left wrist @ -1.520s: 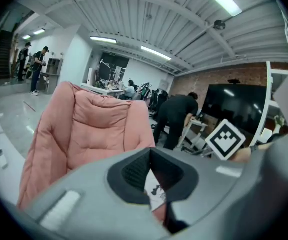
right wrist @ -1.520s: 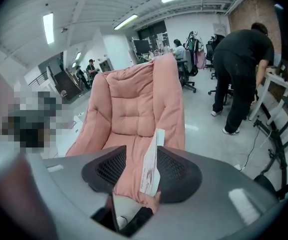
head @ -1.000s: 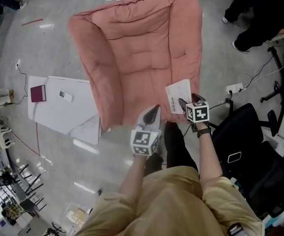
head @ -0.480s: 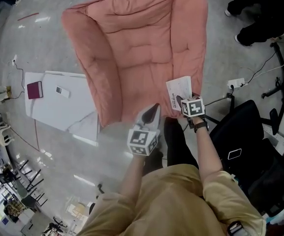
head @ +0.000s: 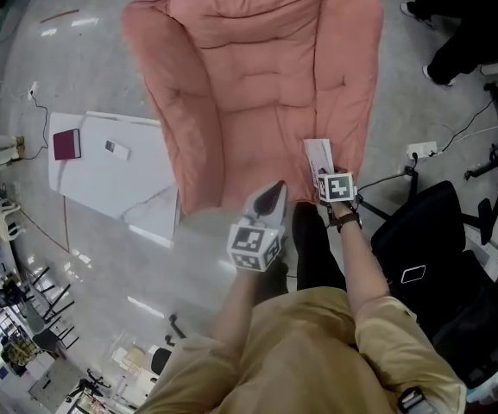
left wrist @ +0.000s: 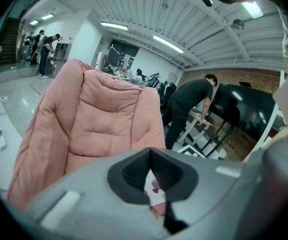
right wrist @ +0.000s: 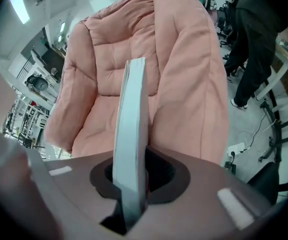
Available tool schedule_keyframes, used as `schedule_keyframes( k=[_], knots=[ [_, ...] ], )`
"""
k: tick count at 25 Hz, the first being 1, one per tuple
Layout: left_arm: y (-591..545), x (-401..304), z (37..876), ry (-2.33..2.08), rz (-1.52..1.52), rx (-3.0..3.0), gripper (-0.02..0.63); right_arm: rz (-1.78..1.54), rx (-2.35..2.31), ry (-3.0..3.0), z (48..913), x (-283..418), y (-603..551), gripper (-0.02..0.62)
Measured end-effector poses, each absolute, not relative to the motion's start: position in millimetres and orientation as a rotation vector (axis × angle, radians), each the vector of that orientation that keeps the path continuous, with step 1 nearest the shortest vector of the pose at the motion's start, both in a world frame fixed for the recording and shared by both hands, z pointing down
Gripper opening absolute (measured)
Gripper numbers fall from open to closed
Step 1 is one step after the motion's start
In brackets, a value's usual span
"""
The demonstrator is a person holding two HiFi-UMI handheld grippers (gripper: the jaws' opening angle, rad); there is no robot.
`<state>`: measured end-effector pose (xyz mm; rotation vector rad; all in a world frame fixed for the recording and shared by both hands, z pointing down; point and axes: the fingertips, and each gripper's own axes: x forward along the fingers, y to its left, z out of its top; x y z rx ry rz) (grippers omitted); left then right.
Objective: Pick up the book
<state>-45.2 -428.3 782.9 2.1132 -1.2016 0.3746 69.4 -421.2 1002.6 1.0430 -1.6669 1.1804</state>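
Since a second ago, your right gripper [head: 328, 172] came down onto the book [head: 318, 153], and the book's white cover narrowed from a broad face to a thin strip. The jaws were closing, pads on both covers, with the book edge-on between them at the right front of the pink armchair [head: 249, 84] seat. Your left gripper [head: 270, 198] hung nearby, jaws together on nothing. Step in hand: securing the grasp. Judgement: the next move called for a firm clamp first, then a straight lift clear of the cushion.
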Motion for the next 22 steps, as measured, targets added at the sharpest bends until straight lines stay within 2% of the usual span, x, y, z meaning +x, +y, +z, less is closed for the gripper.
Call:
schedule_keyframes(
  k=[12, 22],
  knots=[
    [-397.2, -38.1, 768.8, -1.162, 0.341, 2.119, 0.002, 1.182, 1.087, -1.734, 977.9, 78.5, -407.2, 0.048],
    [-378.6, -40.8, 718.5, -1.215, 0.276, 2.193, 0.002, 1.051, 1.343, -2.016, 852.8, 75.5, -407.7, 0.046]
  ],
)
